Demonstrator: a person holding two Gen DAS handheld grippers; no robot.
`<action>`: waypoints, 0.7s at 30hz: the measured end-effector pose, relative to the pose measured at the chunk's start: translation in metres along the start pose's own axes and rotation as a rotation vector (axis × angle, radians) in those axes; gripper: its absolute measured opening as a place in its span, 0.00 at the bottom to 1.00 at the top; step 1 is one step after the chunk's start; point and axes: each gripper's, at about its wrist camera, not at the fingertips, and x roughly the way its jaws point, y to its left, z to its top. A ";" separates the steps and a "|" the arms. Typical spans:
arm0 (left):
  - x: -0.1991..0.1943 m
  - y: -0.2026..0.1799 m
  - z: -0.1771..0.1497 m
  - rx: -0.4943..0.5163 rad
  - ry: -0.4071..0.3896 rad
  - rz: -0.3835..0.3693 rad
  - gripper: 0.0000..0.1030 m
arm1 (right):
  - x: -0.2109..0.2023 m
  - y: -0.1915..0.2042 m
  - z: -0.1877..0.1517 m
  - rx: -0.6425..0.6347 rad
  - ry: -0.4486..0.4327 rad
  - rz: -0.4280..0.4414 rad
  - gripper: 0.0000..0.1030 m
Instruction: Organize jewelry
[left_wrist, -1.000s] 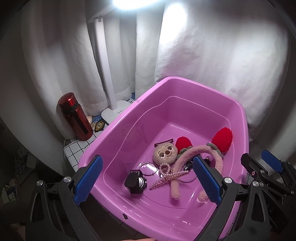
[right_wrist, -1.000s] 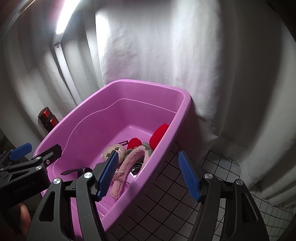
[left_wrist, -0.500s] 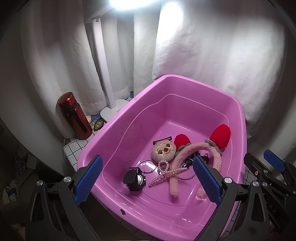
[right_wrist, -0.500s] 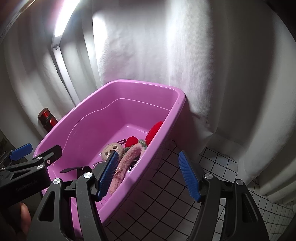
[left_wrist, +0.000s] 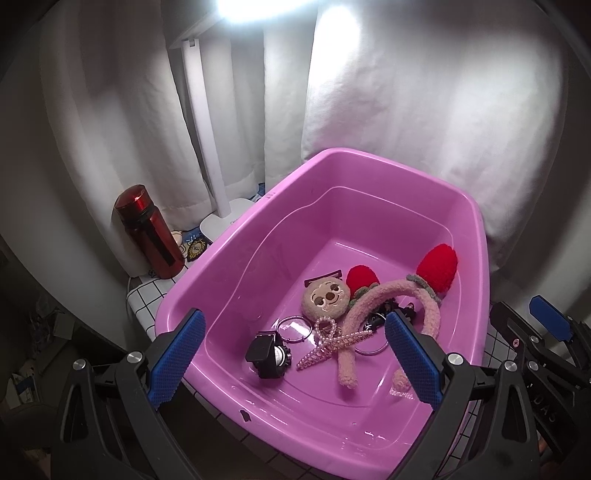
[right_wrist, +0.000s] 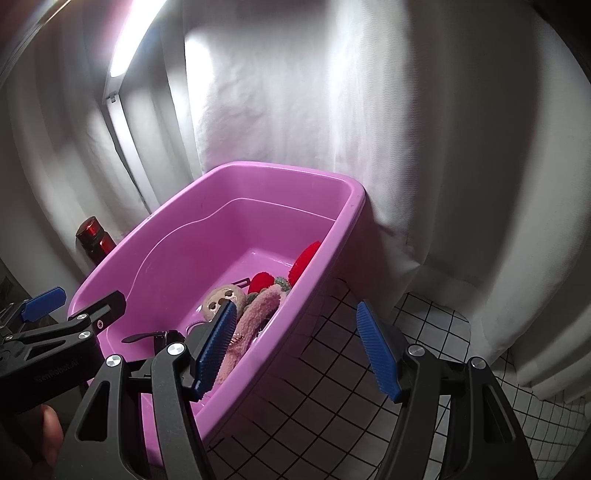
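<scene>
Both grippers are spread wide with nothing between the pads: left gripper (left_wrist: 293, 360) hangs over the near end of the tub (left_wrist: 369, 158), right gripper (right_wrist: 297, 350) sits off the tub's right side, one finger over the rim and the other over the tablecloth (right_wrist: 332, 387). Fingers are matte black plastic with blue pads (left_wrist: 175, 360) that have a fine knobbly grid texture, plus shiny silver bolts at the joints. Tub is glossy pink-purple plastic, rectangular with rounded corners and a stepped ledge around the inside wall. All the jewelry is piled on the tub floor toward the right half: a fuzzy pink headband (left_wrist: 391, 299) with two red pompoms (left_wrist: 436, 269), a plush beige round face clip (left_wrist: 327, 295), a pearl hair claw (left_wrist: 332, 341) lying across the headband, thin metal rings (left_wrist: 293, 326), and a chunky black watch (left_wrist: 267, 354) nearest the left gripper. Some small dark bits sit under the headband arch, can't tell what they are. Tablecloth is white with a black grid. Left of the tub there's a shiny red metal bottle (left_wrist: 149, 232) standing upright, and a white lamp (left_wrist: 207, 147) with a flat base just behind it. Wrinkly white curtain (left_wrist: 424, 110) all across the back.
</scene>
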 end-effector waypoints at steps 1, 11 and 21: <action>0.000 0.000 0.000 0.001 0.000 0.000 0.93 | -0.001 0.000 0.000 0.000 -0.001 0.000 0.63; -0.002 0.000 -0.002 0.006 0.001 -0.006 0.93 | -0.005 0.001 -0.002 0.001 -0.001 -0.003 0.63; -0.004 0.000 -0.004 0.002 0.001 -0.009 0.93 | -0.009 0.001 -0.004 -0.004 -0.010 -0.004 0.63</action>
